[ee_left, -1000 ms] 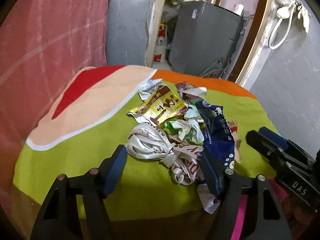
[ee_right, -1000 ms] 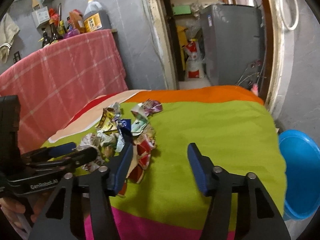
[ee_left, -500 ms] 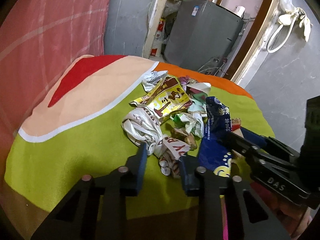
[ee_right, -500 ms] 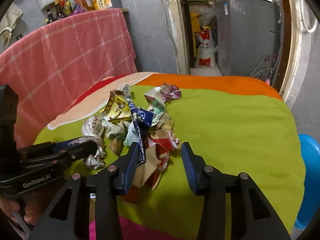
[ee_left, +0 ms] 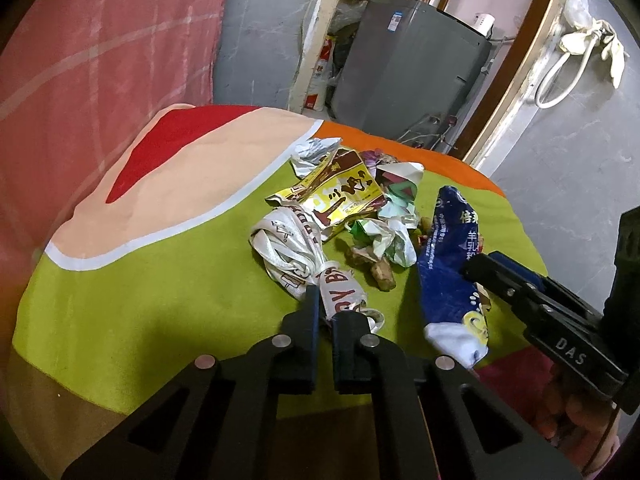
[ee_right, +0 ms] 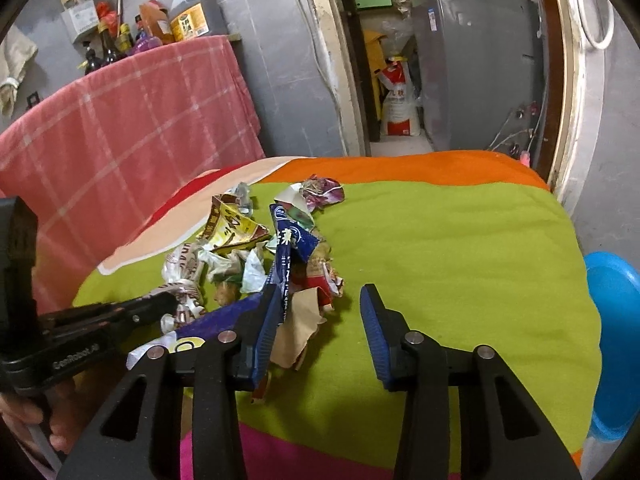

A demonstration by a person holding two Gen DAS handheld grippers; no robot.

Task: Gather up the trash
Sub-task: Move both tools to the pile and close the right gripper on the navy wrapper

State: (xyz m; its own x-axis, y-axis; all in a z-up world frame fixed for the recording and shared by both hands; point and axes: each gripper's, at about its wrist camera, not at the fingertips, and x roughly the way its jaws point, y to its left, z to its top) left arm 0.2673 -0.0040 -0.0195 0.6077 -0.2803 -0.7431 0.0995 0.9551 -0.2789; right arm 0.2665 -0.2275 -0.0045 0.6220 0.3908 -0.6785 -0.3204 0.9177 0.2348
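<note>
1. Trash (ee_left: 352,220) lies in a loose heap of crumpled wrappers on a table covered with a soft, fuzzy cloth (ee_left: 160,280) in lime green, orange, peach and red.
2. The heap holds a glossy yellow and brown foil packet (ee_left: 340,196), a twisted white wrapper (ee_left: 296,256) with red lettering, a shiny blue bag (ee_left: 452,276) and small scraps of pale green and white paper.
3. The left gripper (ee_left: 326,312) has its black jaws pinched nearly together on the near end of the white wrapper.
4. The right gripper (ee_right: 318,320) has its jaws spread apart, with ribbed blue pads (ee_right: 372,332). Its left finger sits against the blue bag (ee_right: 288,256); its right finger is over bare green cloth.
5. A round blue plastic tub (ee_right: 616,336) sits below the table's right edge.
6. A pink checked cloth (ee_right: 120,120) drapes furniture behind the table, with bottles (ee_right: 188,12) on top.
</note>
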